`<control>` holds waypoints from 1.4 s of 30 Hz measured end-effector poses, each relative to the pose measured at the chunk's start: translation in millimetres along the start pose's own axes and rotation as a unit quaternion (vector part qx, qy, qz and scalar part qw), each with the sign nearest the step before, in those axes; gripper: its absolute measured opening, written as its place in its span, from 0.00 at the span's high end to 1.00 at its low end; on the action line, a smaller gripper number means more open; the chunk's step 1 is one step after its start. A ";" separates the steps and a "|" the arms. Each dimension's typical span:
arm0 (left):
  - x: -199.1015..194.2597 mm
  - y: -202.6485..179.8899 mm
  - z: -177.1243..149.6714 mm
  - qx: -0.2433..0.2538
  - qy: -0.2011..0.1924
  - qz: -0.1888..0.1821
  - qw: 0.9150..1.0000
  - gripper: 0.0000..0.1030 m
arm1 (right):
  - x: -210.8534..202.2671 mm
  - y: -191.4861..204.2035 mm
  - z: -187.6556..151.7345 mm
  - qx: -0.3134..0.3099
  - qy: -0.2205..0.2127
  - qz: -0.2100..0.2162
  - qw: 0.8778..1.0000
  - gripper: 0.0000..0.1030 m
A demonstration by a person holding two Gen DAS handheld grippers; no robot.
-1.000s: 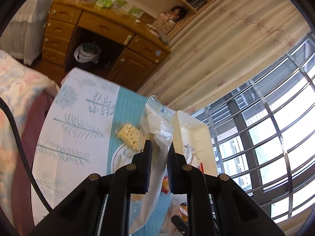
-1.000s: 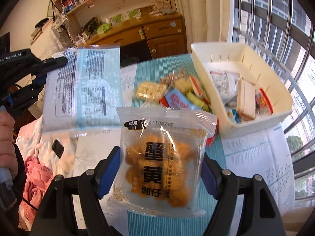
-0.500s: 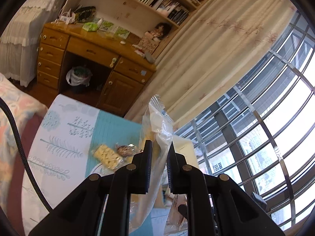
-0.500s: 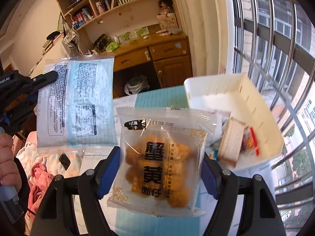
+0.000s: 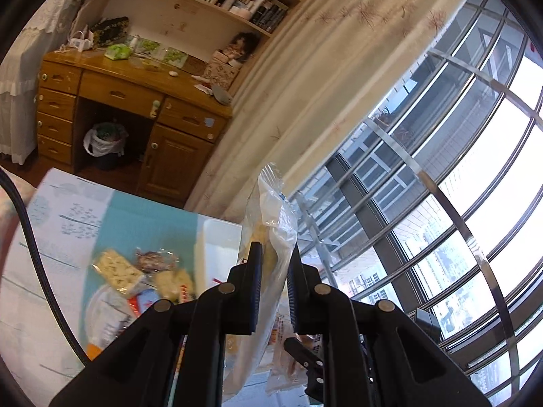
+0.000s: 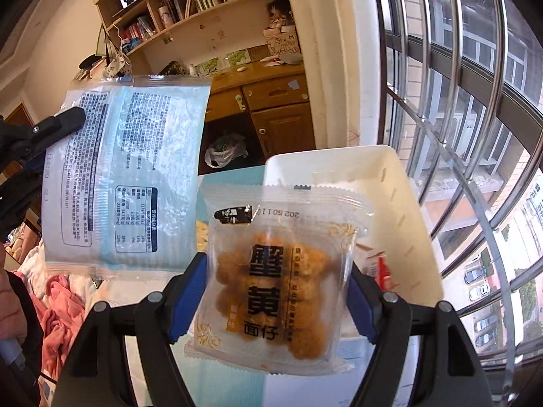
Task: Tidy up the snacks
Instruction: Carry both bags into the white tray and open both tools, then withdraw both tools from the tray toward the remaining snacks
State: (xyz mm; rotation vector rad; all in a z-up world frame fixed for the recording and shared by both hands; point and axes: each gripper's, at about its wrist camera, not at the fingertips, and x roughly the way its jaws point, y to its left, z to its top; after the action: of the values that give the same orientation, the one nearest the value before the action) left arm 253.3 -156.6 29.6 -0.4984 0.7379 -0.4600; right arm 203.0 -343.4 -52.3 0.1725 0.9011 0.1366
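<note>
On the left side of the right wrist view, the left gripper [image 6: 73,117] pinches the edge of a flat pale blue snack bag [image 6: 125,176] and holds it up in the air. In the middle, the right gripper [image 6: 276,291] squeezes a clear bag of orange snack balls [image 6: 278,285] between its blue pads, up off the table. Behind that bag sits a white bin [image 6: 390,183] near the window [image 6: 475,101]. In the left wrist view, more snacks [image 5: 142,271] lie on the blue table cloth [image 5: 142,217].
</note>
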 end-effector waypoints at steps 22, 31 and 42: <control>94.1 -66.5 -27.3 0.048 0.058 0.035 0.997 0.28 | 19.4 -87.4 9.5 0.047 0.043 0.005 0.998 0.16; 83.6 -43.6 -28.7 0.030 0.074 0.071 0.994 0.22 | 21.7 -83.9 10.2 0.053 0.041 0.011 0.998 0.12; 63.0 -2.4 -48.0 -0.001 0.121 0.106 0.987 0.22 | 22.3 -60.4 0.6 0.051 0.049 0.015 0.997 0.12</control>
State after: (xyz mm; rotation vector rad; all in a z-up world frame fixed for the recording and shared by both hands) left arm 259.1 -206.2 -31.9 -0.3634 1.0151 -0.3232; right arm 219.9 -398.2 -81.5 0.2775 1.0033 0.1280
